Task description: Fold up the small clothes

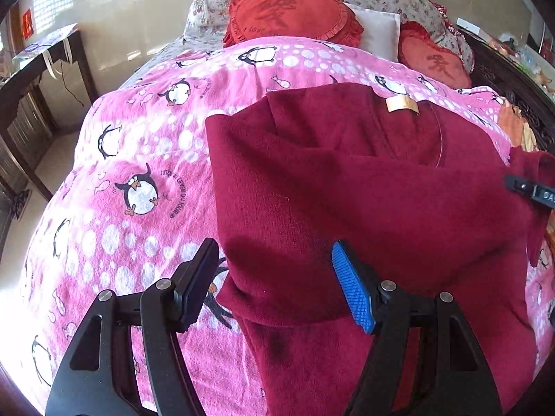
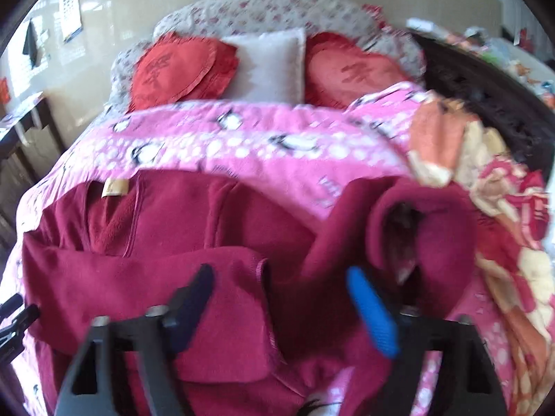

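Note:
A dark red knitted sweater (image 1: 364,201) lies on the pink penguin blanket (image 1: 138,145), with a tan neck label (image 1: 402,104) at its far side. One sleeve is folded across its body. My left gripper (image 1: 274,284) is open and empty, above the sweater's near left edge. In the blurred right wrist view, the sweater (image 2: 166,228) lies to the left and its other sleeve (image 2: 416,228) is bunched up with the cuff open. My right gripper (image 2: 281,305) is open and empty, just above the folded sleeve's end. Part of the right gripper shows at the left wrist view's right edge (image 1: 530,192).
Two red heart cushions (image 1: 291,14) and a white pillow (image 2: 267,66) lie at the head of the bed. A dark carved bed frame (image 2: 485,97) runs along the right. A floral orange blanket (image 2: 503,208) is bunched at the right. A dark side table (image 1: 45,66) stands left.

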